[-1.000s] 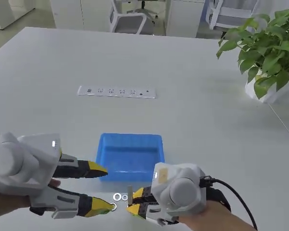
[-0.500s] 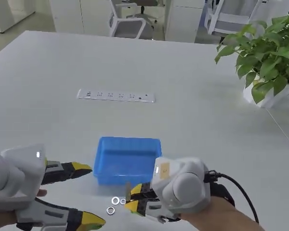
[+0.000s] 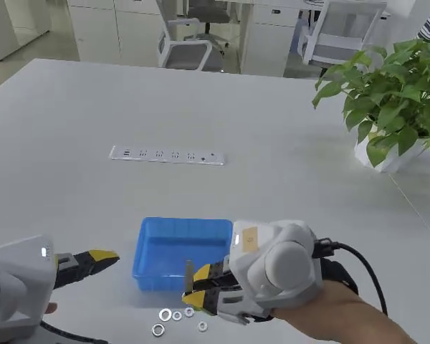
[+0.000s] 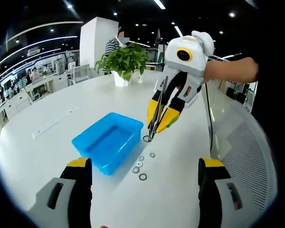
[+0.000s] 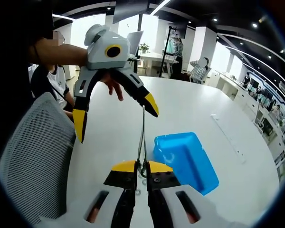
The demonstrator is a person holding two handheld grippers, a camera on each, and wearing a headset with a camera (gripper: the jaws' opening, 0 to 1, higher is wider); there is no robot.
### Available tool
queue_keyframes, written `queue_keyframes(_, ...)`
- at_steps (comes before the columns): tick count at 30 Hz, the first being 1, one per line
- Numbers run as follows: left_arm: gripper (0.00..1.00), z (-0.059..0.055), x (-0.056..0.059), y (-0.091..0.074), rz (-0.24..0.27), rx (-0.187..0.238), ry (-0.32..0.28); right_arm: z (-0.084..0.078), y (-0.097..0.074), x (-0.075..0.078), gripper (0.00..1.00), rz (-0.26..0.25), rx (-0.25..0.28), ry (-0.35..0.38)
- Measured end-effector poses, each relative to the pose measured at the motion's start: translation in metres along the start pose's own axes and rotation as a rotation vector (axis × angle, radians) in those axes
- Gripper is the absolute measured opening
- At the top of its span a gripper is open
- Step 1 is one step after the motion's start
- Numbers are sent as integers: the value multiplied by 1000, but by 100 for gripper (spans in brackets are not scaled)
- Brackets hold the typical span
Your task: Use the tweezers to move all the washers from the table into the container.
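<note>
Step in hand: washer transfer, lift phase. My right tongs (image 4: 161,118) are clenched on the tweezers (image 4: 152,129), which point down in the centre of the left gripper view. A washer (image 4: 146,138) appears pinched at their tip, just beside the near corner of the blue container (image 4: 121,154) and, as far as I can judge, clear of the counter (image 3: 93,107). Five loose washers (image 4: 142,176) lie on the counter just below the container, lower centre of the frame. My left tongs (image 5: 116,124) are released, jaws wide apart and holding nothing, at upper left of the right gripper view. Next move, as I judge it: carry the tip over the container rim without slackening the squeeze, then ease off so the washer drops inside. Risk: a thin washer can slip from the tips. No brand or label is legible; marks on the power strip (image 3: 166,155) are too small to read.
</note>
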State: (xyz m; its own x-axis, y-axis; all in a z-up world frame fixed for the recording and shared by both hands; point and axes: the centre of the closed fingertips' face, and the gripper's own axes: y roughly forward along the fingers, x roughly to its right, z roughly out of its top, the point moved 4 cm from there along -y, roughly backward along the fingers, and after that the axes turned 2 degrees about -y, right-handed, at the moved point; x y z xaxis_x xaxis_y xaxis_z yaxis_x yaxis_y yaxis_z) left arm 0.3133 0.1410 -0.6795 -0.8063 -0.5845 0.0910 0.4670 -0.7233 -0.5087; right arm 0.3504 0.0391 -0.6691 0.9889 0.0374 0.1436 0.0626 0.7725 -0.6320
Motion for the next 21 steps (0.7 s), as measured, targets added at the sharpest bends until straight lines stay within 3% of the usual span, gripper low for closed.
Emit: queue_keyframes(21, 99, 0, -1, -1, 31, 11, -20, 20, 1, 49, 7, -28, 46, -27)
